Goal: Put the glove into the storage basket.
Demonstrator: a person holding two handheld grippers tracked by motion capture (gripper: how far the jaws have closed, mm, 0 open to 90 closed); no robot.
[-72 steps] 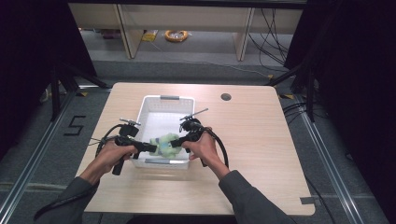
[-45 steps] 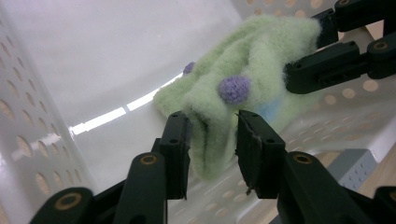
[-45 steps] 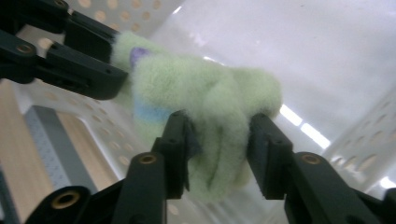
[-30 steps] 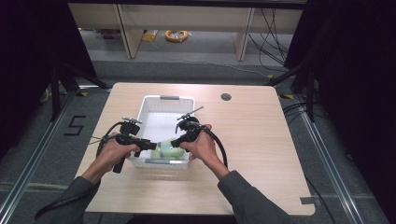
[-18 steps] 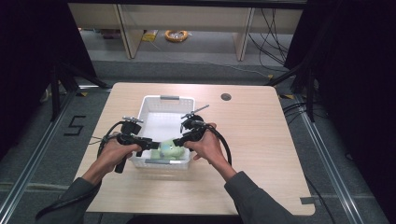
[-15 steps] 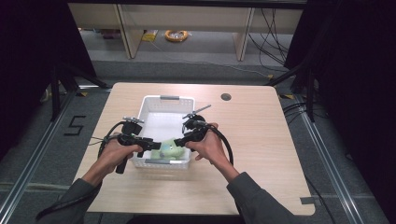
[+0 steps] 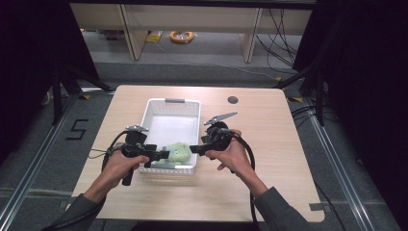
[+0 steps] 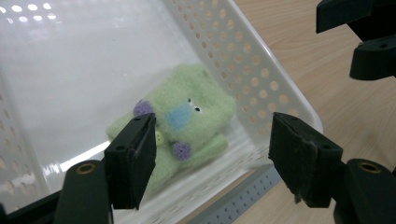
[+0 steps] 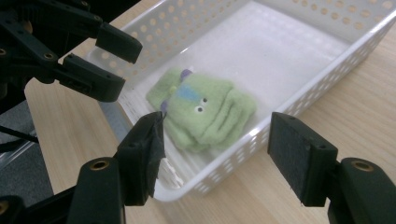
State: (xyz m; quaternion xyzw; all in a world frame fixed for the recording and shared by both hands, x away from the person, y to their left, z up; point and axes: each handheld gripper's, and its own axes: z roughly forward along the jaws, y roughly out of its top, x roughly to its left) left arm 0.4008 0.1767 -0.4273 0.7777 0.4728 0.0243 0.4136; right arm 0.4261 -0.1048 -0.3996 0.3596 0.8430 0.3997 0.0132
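Left gripper [image 8: 212, 154]: its two black jaws stood wide apart and held nothing; in the left gripper view they framed the near end of the basket, above its rim.
Right gripper [image 9: 217, 156]: its jaws were also spread wide with nothing between them; in the right gripper view they sat just outside the basket's side wall, pointed across at the toy.
Left gripper from above [image 7: 163, 154]: it reached in over the basket's left edge, its tips close to the toy.
Right gripper from above [image 7: 195, 148]: it came in from the right, its tips at the basket's right edge, just beside the toy.
Green toy [image 9: 201, 109]: a soft, pale green felt piece with small eyes, a blue patch and purple spots lay flat on the basket floor, at the end nearest the person, touching neither gripper.
Toy from above [image 7: 178, 152]: it lay between the two grippers' tips.
White basket [image 7: 166, 108]: a perforated plastic tray sat on the table, long side running away from the person.
Hands: left hand [image 7: 118, 163] and right hand [image 7: 231, 155] each gripped a handle, cables trailing back.
Table [image 7: 269, 125]: light wood top, with a small dark round spot [image 7: 233, 100] near its far edge.
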